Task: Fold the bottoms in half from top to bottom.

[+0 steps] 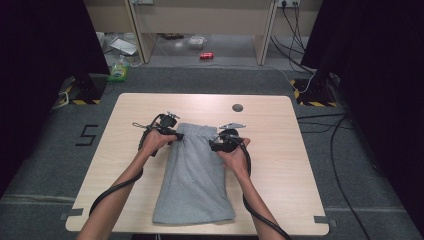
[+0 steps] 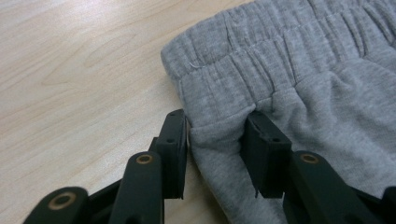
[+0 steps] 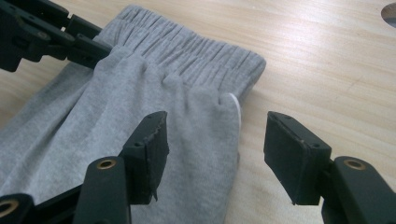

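The person's forearms are bare, with no sleeve showing, and each hand grips a black gripper. A thick black cable trails from each gripper back along the forearm. The jaws are matte black with flat rectangular pads, linkage arms joined by brass-coloured rivets.

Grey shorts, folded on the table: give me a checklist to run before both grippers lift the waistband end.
1. Left gripper straddles the grey shorts edge below the waistband, fabric bunched between its fingers: ok.
2. Left clamped tight: cannot tell.
3. Right gripper closed on fabric: not ok, open.
4. Right gripper spans the shorts' edge: ok.
5. Shorts lie flat on the table: ok.
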A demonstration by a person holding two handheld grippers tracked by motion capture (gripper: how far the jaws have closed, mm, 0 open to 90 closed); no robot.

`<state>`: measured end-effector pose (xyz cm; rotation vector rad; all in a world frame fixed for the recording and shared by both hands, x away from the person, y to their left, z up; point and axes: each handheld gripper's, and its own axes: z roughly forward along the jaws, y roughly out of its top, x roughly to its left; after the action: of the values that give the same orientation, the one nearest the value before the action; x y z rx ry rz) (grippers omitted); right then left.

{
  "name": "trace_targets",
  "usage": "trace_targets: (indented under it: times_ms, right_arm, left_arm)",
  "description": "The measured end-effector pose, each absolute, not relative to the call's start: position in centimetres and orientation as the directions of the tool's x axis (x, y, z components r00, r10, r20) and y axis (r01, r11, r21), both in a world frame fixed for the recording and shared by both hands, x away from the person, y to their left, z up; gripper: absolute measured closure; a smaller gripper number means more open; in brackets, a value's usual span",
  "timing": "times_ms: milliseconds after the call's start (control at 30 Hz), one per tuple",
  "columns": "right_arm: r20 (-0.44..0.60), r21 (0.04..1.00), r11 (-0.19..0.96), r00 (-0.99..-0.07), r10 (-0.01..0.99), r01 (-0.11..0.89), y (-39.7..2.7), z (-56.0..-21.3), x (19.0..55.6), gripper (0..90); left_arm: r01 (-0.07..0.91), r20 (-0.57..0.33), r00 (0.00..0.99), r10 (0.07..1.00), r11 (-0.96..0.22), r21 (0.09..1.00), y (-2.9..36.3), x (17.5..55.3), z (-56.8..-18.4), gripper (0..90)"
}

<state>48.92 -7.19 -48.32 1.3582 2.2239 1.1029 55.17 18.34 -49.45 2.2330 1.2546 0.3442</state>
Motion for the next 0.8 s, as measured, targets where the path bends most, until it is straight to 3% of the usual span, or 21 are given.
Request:
trace_targets:
  times_ms: [800]
  right_arm:
    - [0.136, 0.706, 0.253, -0.478, 0.868, 0.661, -6.1, -49.9, 50.9, 40.4]
  left_arm:
    - [0.703, -0.045, 0.528, 0.848, -0.407, 0.583, 18.4, 55.1, -49.5, 61.1]
